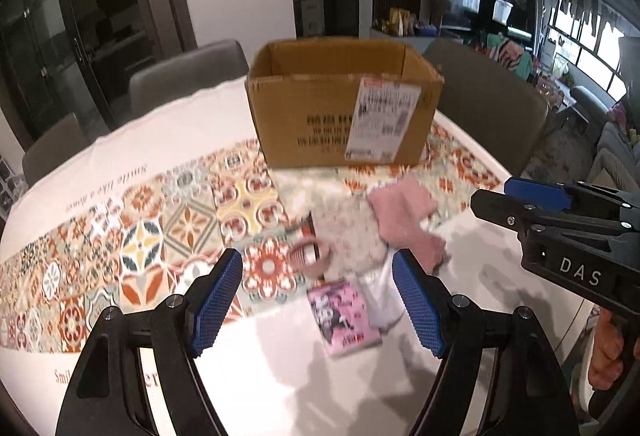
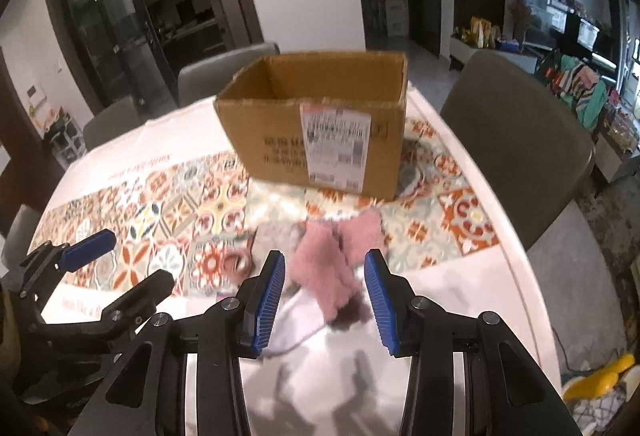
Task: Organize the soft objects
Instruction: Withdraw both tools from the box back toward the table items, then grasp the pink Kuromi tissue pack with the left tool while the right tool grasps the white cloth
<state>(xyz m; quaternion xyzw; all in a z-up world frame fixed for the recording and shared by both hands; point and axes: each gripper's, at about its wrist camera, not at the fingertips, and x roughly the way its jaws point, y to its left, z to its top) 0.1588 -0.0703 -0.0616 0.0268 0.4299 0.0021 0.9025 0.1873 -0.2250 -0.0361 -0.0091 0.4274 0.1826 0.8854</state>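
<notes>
— Cardboard box [image 1: 344, 104] is sitting open-topped on the tabletop [image 1: 100, 156], on the band of patterned tiles; I'm taking it as the landmark. What is lying around it?

— Just in front of the box a fluffy pink cloth [image 1: 404, 220] is lying crumpled, partly on the tile band and partly on the plain white area. A white cloth [image 1: 382, 292] is poking out from under its near end.

— Anything else in front of the box?

— A small pink packet [image 1: 344, 316] with a printed picture is lying nearer than the pink cloth, just beside the white one. A small round thing [image 1: 310, 256] is sitting on the tiles between the packet and the box; it is too blurred to name.

— How are the grippers standing?

— The left gripper [image 1: 318, 300] is hanging above the packet with its fingers [image 1: 216, 300] spread wide and nothing between them. The right gripper [image 2: 326, 300] is hanging over the near end of the pink cloth, its fingers [image 2: 266, 300] parted about halfway, clear of the cloth and holding nothing.

— And behind the box?

— Grey chairs [image 2: 516, 140] are standing at the far edge of the tabletop.
</notes>
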